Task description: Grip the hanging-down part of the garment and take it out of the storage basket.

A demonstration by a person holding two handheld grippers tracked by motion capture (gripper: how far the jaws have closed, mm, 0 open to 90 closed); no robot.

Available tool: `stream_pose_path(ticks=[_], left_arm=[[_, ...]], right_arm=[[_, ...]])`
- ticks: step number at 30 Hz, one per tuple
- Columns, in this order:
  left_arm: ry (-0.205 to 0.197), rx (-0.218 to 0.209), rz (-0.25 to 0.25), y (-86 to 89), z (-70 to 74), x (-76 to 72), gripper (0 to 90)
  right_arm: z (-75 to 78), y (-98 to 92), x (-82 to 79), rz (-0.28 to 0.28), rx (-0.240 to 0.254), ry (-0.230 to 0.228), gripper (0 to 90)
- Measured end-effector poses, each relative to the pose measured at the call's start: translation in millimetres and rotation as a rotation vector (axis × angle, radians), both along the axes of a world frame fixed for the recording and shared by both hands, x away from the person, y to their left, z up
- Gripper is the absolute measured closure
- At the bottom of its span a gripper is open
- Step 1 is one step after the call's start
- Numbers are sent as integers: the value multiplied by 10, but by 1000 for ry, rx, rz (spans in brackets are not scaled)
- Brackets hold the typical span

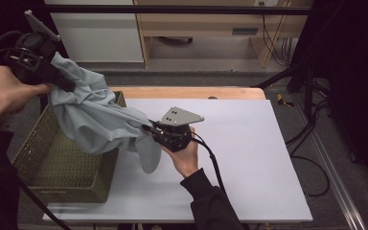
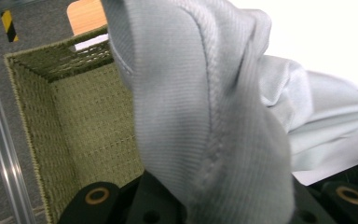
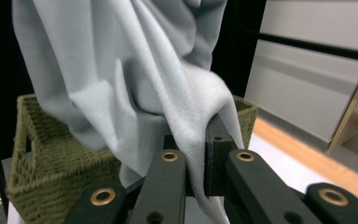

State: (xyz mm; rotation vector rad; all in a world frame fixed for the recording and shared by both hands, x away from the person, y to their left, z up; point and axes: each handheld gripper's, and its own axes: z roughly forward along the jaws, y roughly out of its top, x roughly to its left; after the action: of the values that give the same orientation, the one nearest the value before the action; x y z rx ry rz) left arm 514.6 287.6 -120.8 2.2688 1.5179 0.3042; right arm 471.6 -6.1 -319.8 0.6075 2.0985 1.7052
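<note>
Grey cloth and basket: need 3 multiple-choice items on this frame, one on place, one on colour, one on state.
1. Where is the grey cloth?
A. Flat on the white table top
B. Held up over the basket, at the table's left end
C. On the floor

2. What colour is the woven basket?
A. Olive green
B. Red
C. Blue

3. How does the right hand-held gripper stand?
A. Wide open, nothing in it
B. Shut on a cable
C. Shut on a fold of the cloth

Answers:
1 B: the high view shows the cloth hanging between the left hand-held gripper and the right one, above the basket.
2 A: its weave looks olive green in all three views.
3 C: the right gripper view shows fabric pinched between its black jaws.
</note>
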Motion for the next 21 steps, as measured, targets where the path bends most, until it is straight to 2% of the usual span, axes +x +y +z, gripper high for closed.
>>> stream_pose_path(ticks=[4,8,11,14,15,17,18,21], left_arm=[[5,8,-10,-47,-30,13,810],[5,14,-10,-61,-51,23,811],[3,8,-11,-47,-66,25,810],[1,8,-6,-25,-76,27,811],[1,7,-5,-17,-77,27,811],[1,0,-3,-4,-79,26,811],[4,-2,-4,-1,-81,24,811],[5,0,-4,1,-80,16,811]], right_arm=[[-206,67,48,0,9,38,866],[-392,148,88,4,9,75,800],[-485,168,91,21,26,87,659],[-492,149,65,49,30,81,550],[-489,128,47,61,38,68,501],[-474,79,6,75,58,71,370],[-466,49,-18,70,61,76,325],[-456,-67,-72,49,74,55,237]])
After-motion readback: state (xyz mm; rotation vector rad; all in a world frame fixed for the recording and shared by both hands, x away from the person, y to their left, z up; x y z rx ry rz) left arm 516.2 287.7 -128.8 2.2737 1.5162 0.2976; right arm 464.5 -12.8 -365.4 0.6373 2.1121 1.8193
